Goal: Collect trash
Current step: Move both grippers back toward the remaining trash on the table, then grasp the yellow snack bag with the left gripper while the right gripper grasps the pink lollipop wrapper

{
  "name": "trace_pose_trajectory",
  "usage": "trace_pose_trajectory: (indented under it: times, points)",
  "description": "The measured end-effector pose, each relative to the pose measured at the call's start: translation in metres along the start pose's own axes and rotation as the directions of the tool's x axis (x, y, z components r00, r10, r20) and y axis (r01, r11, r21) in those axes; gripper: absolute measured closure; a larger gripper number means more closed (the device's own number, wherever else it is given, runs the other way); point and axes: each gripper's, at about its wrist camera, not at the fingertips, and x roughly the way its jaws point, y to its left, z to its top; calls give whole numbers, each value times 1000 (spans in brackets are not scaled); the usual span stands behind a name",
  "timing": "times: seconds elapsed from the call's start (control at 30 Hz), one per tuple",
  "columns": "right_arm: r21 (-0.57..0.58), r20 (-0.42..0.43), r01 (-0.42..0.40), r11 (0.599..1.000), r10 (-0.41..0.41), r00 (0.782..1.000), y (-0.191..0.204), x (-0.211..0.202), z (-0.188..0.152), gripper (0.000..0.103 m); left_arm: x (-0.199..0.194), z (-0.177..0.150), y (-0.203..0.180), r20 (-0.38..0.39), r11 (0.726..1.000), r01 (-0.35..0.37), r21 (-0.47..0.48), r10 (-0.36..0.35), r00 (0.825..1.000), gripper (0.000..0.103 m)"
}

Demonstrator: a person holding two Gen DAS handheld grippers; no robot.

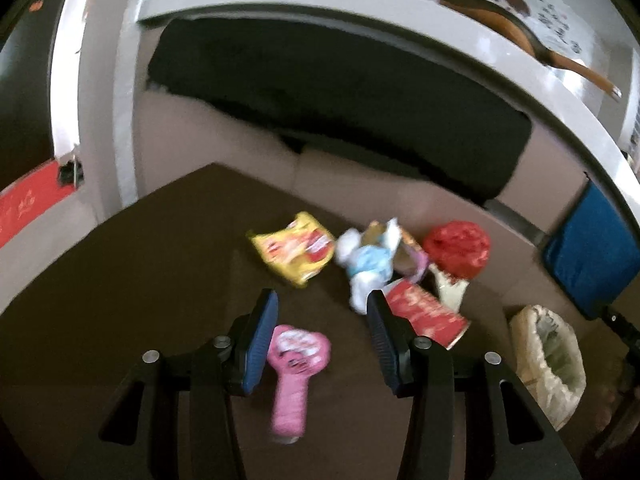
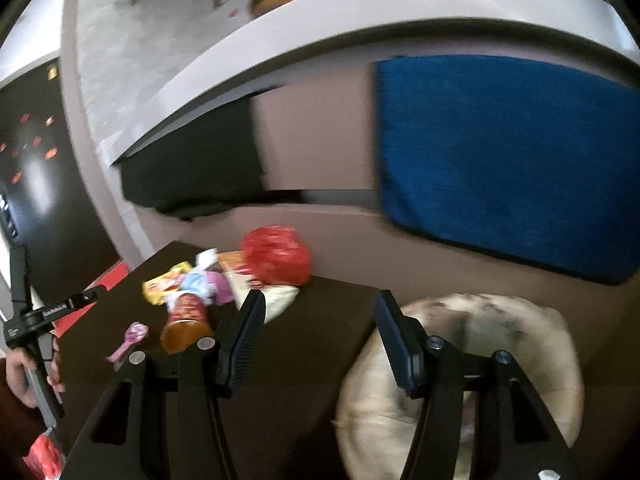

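Trash lies on a dark brown table (image 1: 120, 280): a pink wrapper (image 1: 296, 364), a yellow snack bag (image 1: 294, 248), a white and blue wrapper (image 1: 368, 264), a red cup (image 1: 424, 314) on its side and a red crumpled bag (image 1: 458, 246). My left gripper (image 1: 322, 340) is open above the table, with the pink wrapper just by its left finger. My right gripper (image 2: 320, 340) is open and empty, over the table edge beside a pale trash bag (image 2: 500, 340). The pile shows in the right wrist view too, with the red cup (image 2: 186, 320) and pink wrapper (image 2: 132, 338).
The trash bag (image 1: 552, 360) stands off the table's right side. A blue cushion (image 2: 500, 152) and a dark cushion (image 1: 340, 100) lie on a beige sofa (image 1: 360, 184) behind the table. A hand holding the left gripper (image 2: 44, 312) shows at the left edge.
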Motion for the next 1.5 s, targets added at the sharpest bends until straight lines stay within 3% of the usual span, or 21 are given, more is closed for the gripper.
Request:
trace_pose_trajectory:
  times: [0.27, 0.43, 0.57, 0.73, 0.8, 0.83, 0.93, 1.07, 1.23, 1.37, 1.5]
  points:
    - [-108, -82, -46, 993, 37, 996, 60, 40, -6, 50, 40, -11, 13, -134, 998, 39, 43, -33, 990, 56]
    - [-144, -138, -60, 988, 40, 990, 75, 62, -15, 50, 75, 22, 32, -168, 987, 114, -116, -132, 977, 56]
    - [-129, -141, -58, 990, 39, 989, 78, 73, -20, 50, 115, 39, 43, -170, 975, 44, -218, -83, 982, 56]
    - [-94, -156, -67, 993, 52, 986, 75, 84, -24, 50, 154, 46, 45, -186, 967, -63, -247, 16, 982, 58]
    - [-90, -165, -72, 993, 56, 985, 74, 87, -25, 50, 161, 45, 43, -205, 969, -83, -234, 34, 978, 71]
    - [-88, -171, -76, 993, 60, 983, 74, 88, -25, 50, 161, 44, 42, -209, 971, -73, -227, 25, 978, 73]
    - [-88, -184, -90, 992, 72, 980, 78, 90, -25, 50, 147, 41, 34, -179, 990, -62, -130, 38, 983, 83]
    - [-105, -204, -127, 986, 104, 973, 100, 94, -26, 50, 108, 36, 42, -114, 997, -77, -29, 74, 991, 84]
    - [-128, -240, -216, 968, 181, 954, 151, 102, -34, 50, 35, 29, 79, 3, 991, -130, -29, 130, 992, 84]
    - [-104, -329, -285, 953, 238, 914, 199, 127, -48, 50, -9, 23, 104, 80, 983, -178, -44, 181, 980, 84]
    - [-66, -395, -281, 957, 234, 889, 231, 161, -62, 50, -40, 14, 119, 135, 976, -207, -60, 214, 968, 84]
